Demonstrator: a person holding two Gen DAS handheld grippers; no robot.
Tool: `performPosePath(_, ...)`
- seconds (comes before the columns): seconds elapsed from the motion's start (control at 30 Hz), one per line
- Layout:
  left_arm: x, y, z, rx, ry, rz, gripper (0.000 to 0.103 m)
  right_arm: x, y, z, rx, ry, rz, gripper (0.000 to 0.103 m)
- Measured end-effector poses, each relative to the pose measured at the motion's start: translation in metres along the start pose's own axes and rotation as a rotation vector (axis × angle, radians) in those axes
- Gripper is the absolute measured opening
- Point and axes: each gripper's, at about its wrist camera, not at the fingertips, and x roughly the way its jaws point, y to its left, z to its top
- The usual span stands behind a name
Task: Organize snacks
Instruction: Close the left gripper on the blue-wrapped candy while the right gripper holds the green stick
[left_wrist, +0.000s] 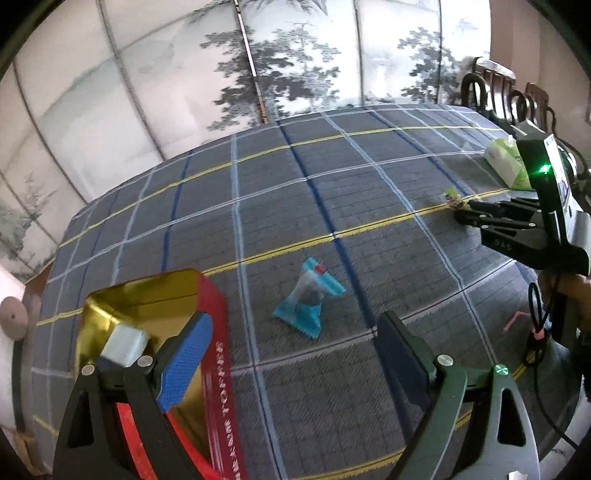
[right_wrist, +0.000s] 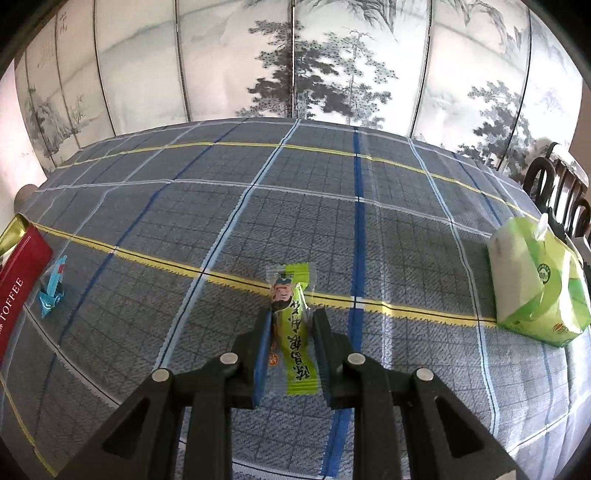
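A red toffee tin (left_wrist: 218, 373) with a gold inside stands open at the lower left of the left wrist view; a pale wrapped snack (left_wrist: 123, 345) lies in it. My left gripper (left_wrist: 295, 332) is open and empty, its left finger over the tin's rim. A blue wrapped candy (left_wrist: 308, 301) lies on the cloth just ahead of it. My right gripper (right_wrist: 291, 317) has its fingers close around a green snack stick (right_wrist: 293, 325) lying on the cloth. In the right wrist view the tin (right_wrist: 18, 273) and blue candy (right_wrist: 51, 291) sit at far left.
A checked blue-grey tablecloth (right_wrist: 332, 206) covers the table. A green and white tissue pack (right_wrist: 535, 284) stands at the right, also seen in the left wrist view (left_wrist: 508, 162). A painted folding screen (right_wrist: 295, 55) stands behind the table. Dark chairs (left_wrist: 495, 88) are at far right.
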Motion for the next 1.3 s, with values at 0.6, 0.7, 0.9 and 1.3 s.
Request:
performPosePath(0.6,0.050,-0.002,0.014,0.106,0.110,-0.091,0.057,0.000,0.000,0.000,-0.001,0.000,-0.002,0.023)
performPosePath(0.7,0.057,-0.004,0.015,0.117,0.129,-0.091,0.057,0.000,0.000,0.000,-0.001,0.000,-0.001,0.023)
performPosePath(0.9,0.071,-0.008,0.015,0.137,0.162,-0.076,0.051,0.000,0.000,0.000,-0.001,0.000,-0.002,0.023)
performPosePath(1.3,0.081,-0.012,0.019,0.145,0.180,-0.093,0.026,0.000,0.000,0.000,-0.001,0.000,-0.002,0.023)
